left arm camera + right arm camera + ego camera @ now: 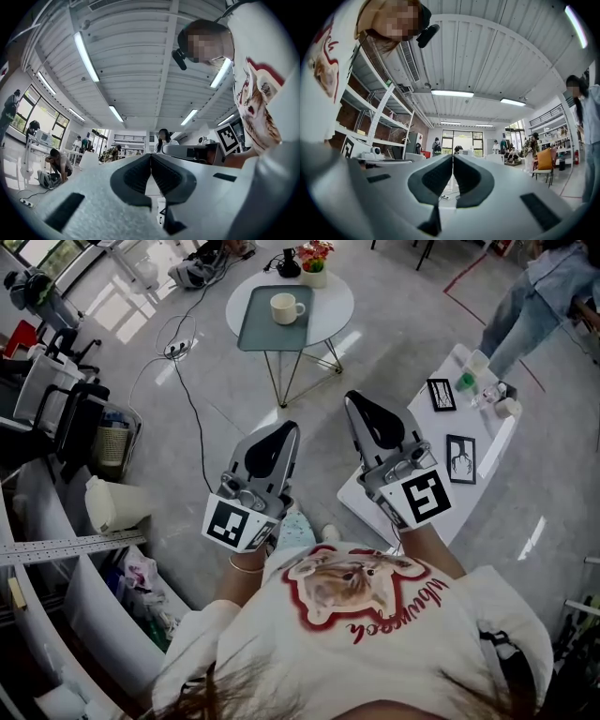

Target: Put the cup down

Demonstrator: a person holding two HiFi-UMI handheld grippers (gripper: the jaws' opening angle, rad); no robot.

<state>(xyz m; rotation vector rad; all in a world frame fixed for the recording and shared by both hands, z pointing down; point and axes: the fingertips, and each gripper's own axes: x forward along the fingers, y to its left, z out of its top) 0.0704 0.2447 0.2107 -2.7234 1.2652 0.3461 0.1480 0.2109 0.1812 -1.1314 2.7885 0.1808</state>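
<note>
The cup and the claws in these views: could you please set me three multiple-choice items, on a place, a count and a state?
1. Where does the cup stand?
A. On the tray on the round table.
B. On the floor.
C. On a shelf.
2. How many framed pictures lie on the white side table?
A. One.
B. Two.
C. Five.
3. How are the left claw and the right claw?
A. Both wide open.
B. Both shut and empty.
C. Both shut on cups.
Answers: 1 A, the cup sits on the tray; 2 B, two frames show; 3 B, each claw's view shows its jaws together with nothing between.
</note>
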